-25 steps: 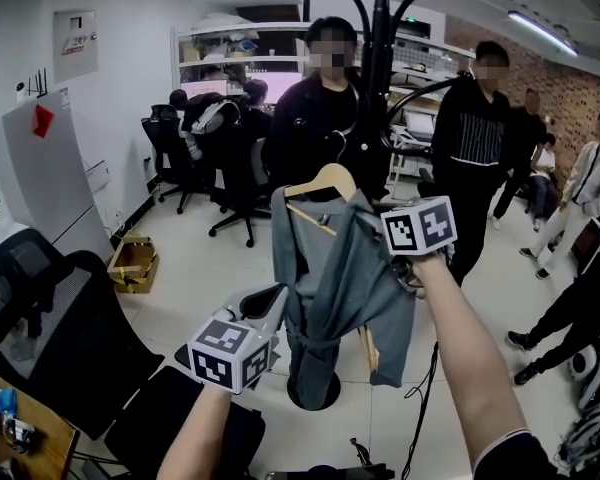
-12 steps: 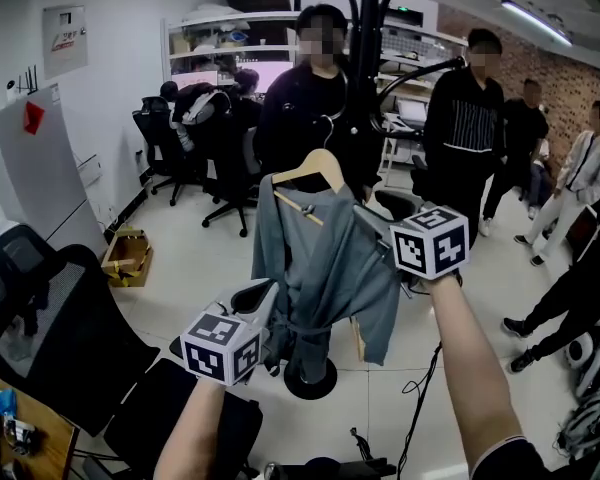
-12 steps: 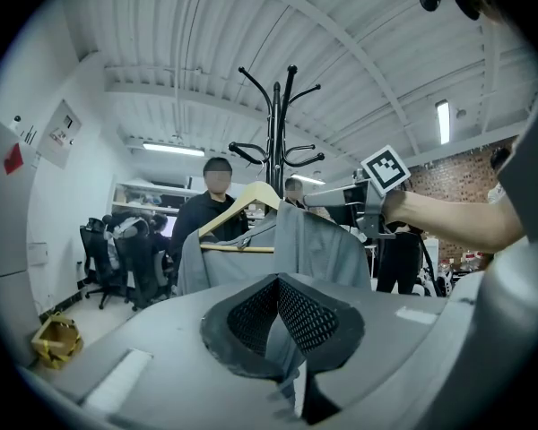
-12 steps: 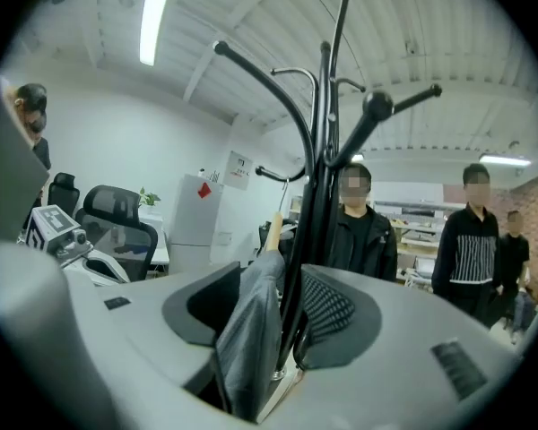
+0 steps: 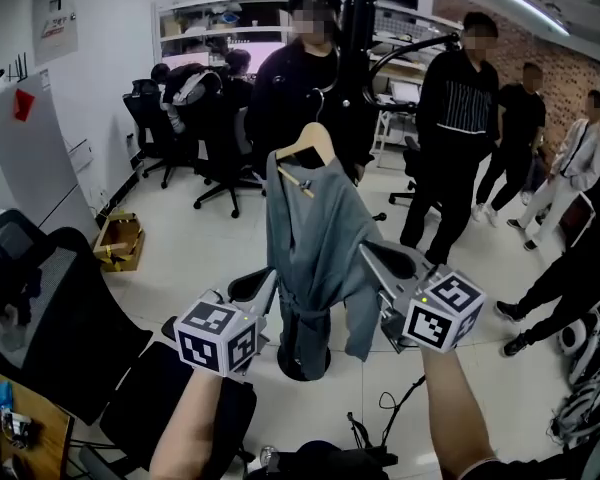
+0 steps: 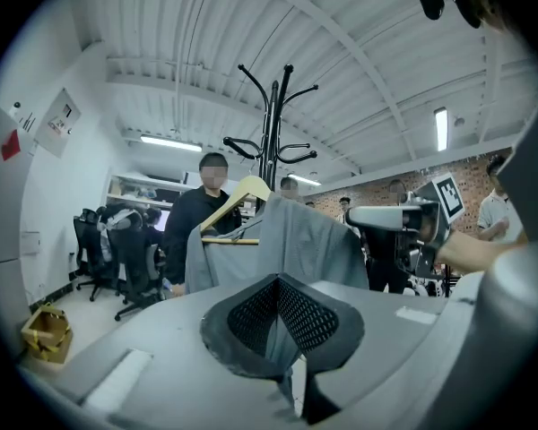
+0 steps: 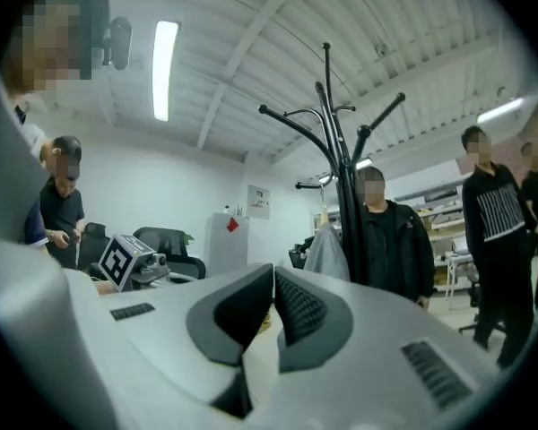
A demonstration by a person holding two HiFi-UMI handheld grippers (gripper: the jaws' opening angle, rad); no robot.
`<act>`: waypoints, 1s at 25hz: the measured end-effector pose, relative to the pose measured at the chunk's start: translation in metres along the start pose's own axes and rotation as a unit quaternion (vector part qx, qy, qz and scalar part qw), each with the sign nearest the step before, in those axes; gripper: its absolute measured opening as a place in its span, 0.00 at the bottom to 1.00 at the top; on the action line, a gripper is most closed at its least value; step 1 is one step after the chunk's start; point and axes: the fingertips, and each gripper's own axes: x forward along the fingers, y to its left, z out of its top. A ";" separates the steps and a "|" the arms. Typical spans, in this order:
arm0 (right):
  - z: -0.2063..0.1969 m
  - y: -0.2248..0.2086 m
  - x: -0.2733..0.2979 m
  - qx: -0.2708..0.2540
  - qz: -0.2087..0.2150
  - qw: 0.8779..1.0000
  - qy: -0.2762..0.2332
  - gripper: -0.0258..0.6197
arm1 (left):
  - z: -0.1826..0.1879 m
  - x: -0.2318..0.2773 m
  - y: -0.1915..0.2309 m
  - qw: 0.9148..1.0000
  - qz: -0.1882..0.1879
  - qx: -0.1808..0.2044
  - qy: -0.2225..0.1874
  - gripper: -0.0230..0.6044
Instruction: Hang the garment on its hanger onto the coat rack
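A grey garment [image 5: 315,238] hangs on a wooden hanger [image 5: 302,150] against the black coat rack [image 5: 358,28]. The hook is hard to make out against dark clothing behind it. My left gripper [image 5: 270,286] reaches the garment's lower left edge and is shut with a strip of grey cloth between its pads [image 6: 251,316]. My right gripper [image 5: 372,258] sits low beside the garment's right side, apart from the hanger, shut with nothing in it [image 7: 273,274]. The rack [image 6: 273,115] and garment [image 6: 296,240] show ahead in the left gripper view. The rack [image 7: 341,177] also rises in the right gripper view.
Several people stand behind and to the right of the rack, the nearest one [image 5: 310,78] right behind it. Black office chairs [image 5: 215,138] stand at the back left. A big black chair [image 5: 40,308] is near on the left. A cardboard box [image 5: 120,243] and cables [image 5: 385,408] lie on the floor.
My right gripper has come off the hanger's right shoulder and dropped down and toward me. The garment stays up at the rack. The left gripper keeps its place at the lower edge.
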 end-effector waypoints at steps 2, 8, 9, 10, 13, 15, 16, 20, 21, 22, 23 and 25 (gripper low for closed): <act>-0.023 0.008 -0.005 0.024 0.001 1.000 0.002 0.04 | -0.007 0.000 -0.008 1.000 -0.009 -0.006 0.005 0.04; -0.062 0.031 -0.013 0.070 0.023 0.997 0.007 0.04 | -0.024 0.005 -0.028 0.999 -0.029 -0.021 0.013 0.04; -0.064 0.033 -0.013 0.070 0.027 0.997 0.009 0.04 | -0.026 0.005 -0.030 0.999 -0.031 -0.023 0.014 0.04; -0.065 0.035 -0.013 0.069 0.029 0.997 0.012 0.04 | -0.026 0.004 -0.032 0.999 -0.033 -0.025 0.013 0.04; -0.063 0.040 -0.015 0.069 0.036 0.997 0.015 0.04 | -0.026 0.001 -0.038 0.999 -0.038 -0.030 0.012 0.04; -0.062 0.042 -0.015 0.069 0.040 0.997 0.016 0.04 | -0.027 0.000 -0.039 0.999 -0.039 -0.033 0.012 0.04; -0.063 0.043 -0.015 0.068 0.040 0.997 0.017 0.04 | -0.028 -0.001 -0.040 0.999 -0.039 -0.033 0.012 0.04; -0.067 0.043 -0.014 0.067 0.042 0.997 0.025 0.04 | -0.028 -0.003 -0.041 0.999 -0.040 -0.035 0.011 0.04; -0.068 0.043 -0.014 0.067 0.042 0.997 0.026 0.04 | -0.028 -0.004 -0.042 0.998 -0.041 -0.035 0.011 0.04; -0.068 0.044 -0.014 0.066 0.043 0.997 0.028 0.04 | -0.028 -0.004 -0.042 0.998 -0.041 -0.035 0.011 0.04; -0.069 0.044 -0.013 0.065 0.043 0.997 0.028 0.04 | -0.027 -0.004 -0.042 0.998 -0.042 -0.034 0.012 0.04; -0.069 0.043 -0.013 0.063 0.045 0.997 0.029 0.04 | -0.026 -0.003 -0.043 0.998 -0.043 -0.035 0.011 0.04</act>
